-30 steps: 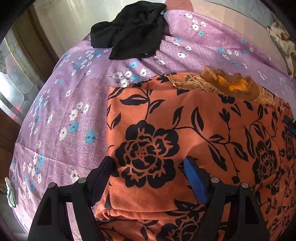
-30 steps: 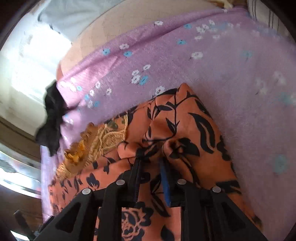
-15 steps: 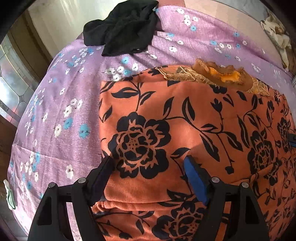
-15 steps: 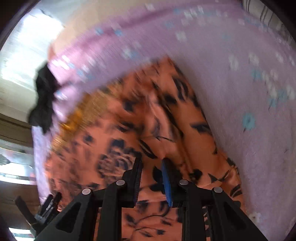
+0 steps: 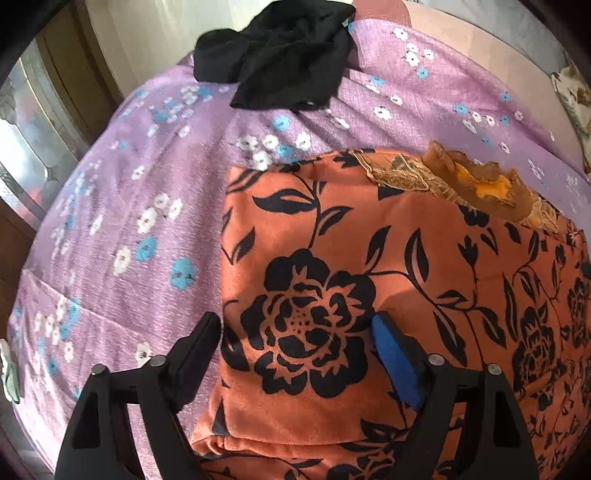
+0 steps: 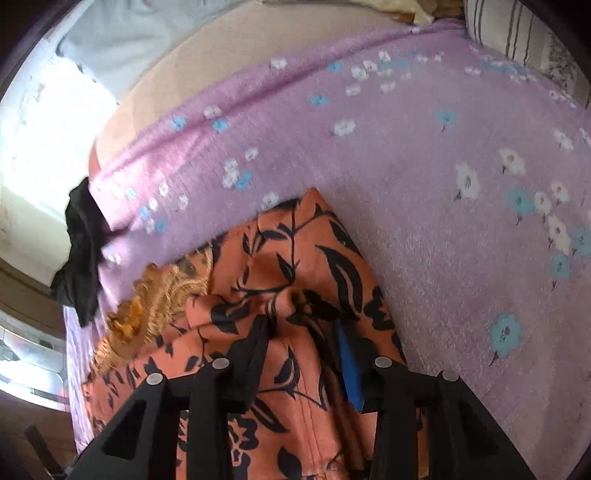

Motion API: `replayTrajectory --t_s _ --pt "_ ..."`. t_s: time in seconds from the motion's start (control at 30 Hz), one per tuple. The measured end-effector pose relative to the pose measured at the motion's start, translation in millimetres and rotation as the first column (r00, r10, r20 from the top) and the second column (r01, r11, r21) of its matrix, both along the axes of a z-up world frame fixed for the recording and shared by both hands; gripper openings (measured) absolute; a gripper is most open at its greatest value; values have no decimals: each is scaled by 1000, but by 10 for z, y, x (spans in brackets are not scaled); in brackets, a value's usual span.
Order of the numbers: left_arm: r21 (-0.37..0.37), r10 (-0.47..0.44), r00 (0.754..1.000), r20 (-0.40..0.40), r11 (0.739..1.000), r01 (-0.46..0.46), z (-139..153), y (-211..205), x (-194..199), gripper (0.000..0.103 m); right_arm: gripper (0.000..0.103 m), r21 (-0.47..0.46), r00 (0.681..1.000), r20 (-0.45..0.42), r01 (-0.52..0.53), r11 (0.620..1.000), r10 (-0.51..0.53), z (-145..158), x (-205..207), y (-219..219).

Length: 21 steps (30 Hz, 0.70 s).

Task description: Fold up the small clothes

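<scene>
Orange floral garment (image 5: pixel 369 258) flat on purple bedsheet (image 5: pixel 129 221)

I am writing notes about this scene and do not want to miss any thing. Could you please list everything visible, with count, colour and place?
Floral garment: one, orange with black flowers and a gold embroidered trim, lying folded on the bedsheet, under both grippers.
Black garment: one, black, crumpled at the far edge of the bedsheet.
Bedsheet: one, lilac with white and blue flowers, covering the whole surface.
Striped cloth: one, pale with dark stripes, at the far right corner in the right wrist view.
Left gripper: one, black with blue pad, jaws opening wide over the floral garment's corner.
Right gripper: one, black with blue pad, jaws opening, a bunched fold of the floral garment between them.
</scene>
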<state>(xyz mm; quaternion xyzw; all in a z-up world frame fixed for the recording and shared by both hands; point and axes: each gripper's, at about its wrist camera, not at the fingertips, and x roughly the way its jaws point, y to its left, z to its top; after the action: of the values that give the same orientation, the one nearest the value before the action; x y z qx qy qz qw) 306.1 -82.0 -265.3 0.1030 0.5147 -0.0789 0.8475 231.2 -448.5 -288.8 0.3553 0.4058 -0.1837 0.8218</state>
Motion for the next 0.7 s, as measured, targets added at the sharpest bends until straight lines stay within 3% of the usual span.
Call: replayTrajectory --t_s 0.03,0.13,0.27,0.4,0.5,0.6,0.7 --pt "3 -6 1000 0 1000 6 12 -11 -6 85 41 4 1000 -21 -10 1000 10 59 44 25" --pt "-14 -15 1000 21 1000 15 101 -49 -73 85 41 43 998 62 -30 999 27 238 -18 123" --pt "-15 -65 997 53 998 65 204 -103 -217 85 41 37 986 104 -138 990 133 430 11 451" --pt "47 -108 994 2 993 108 35 -178 -279 85 41 41 965 52 -257 965 255 330 101 780" --pt "54 -112 993 24 992 110 30 -185 -259 87 41 58 947 -78 -307 950 311 49 181 914" --pt "45 -108 994 26 993 106 72 -184 -243 87 42 42 948 -87 -304 952 307 65 201 937" --pt "23 -109 993 38 994 108 110 -188 -230 87 41 61 952 -41 -301 952 304 172 147 900"
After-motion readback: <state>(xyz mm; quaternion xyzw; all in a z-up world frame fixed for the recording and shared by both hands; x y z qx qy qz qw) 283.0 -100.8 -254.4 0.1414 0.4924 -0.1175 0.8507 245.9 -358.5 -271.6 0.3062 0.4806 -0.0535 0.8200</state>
